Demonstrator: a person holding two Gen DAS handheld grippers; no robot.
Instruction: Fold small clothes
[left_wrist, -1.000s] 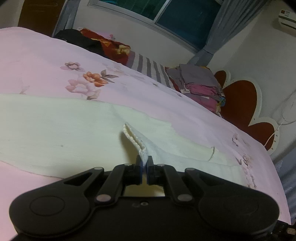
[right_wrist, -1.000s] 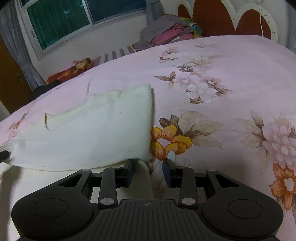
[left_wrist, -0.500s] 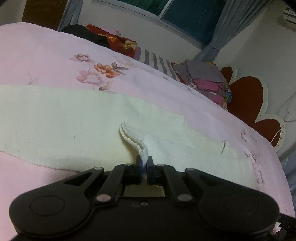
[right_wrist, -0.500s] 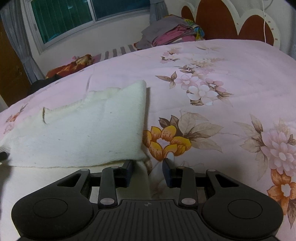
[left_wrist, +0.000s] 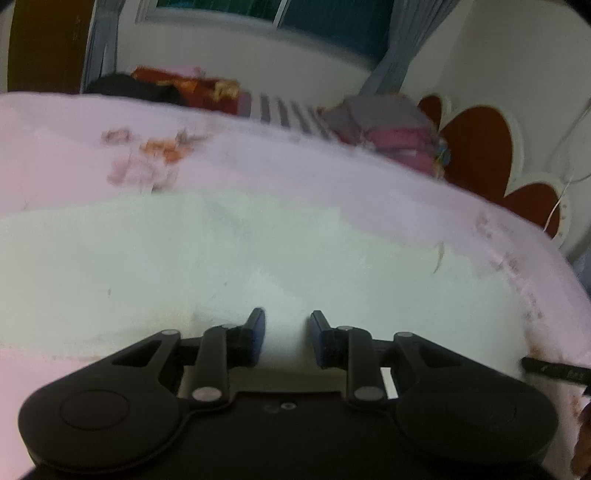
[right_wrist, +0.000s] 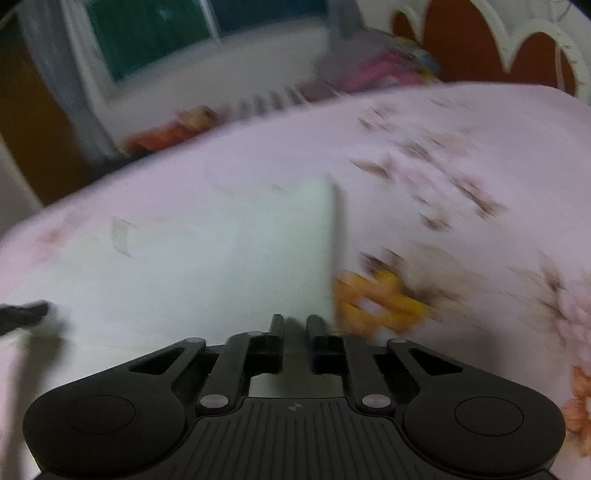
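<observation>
Pink floral bedsheet (left_wrist: 258, 173), white garment (left_wrist: 155, 266) spread — left gripper (left_wrist: 287, 334) jaws opening, nothing pinched. Right gripper (right_wrist: 295, 341) nearly closed at near hem, grip unclear — lift slow, match edges.

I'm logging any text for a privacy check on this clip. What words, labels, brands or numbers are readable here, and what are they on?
None can be read.
A small round mark on the right gripper's black body: a symbol only, no letters.
Two small round marks on the left gripper's body: too blurred to tell.
The cream garment, pink floral bedsheet and pile of clothes: no text visible.
</observation>
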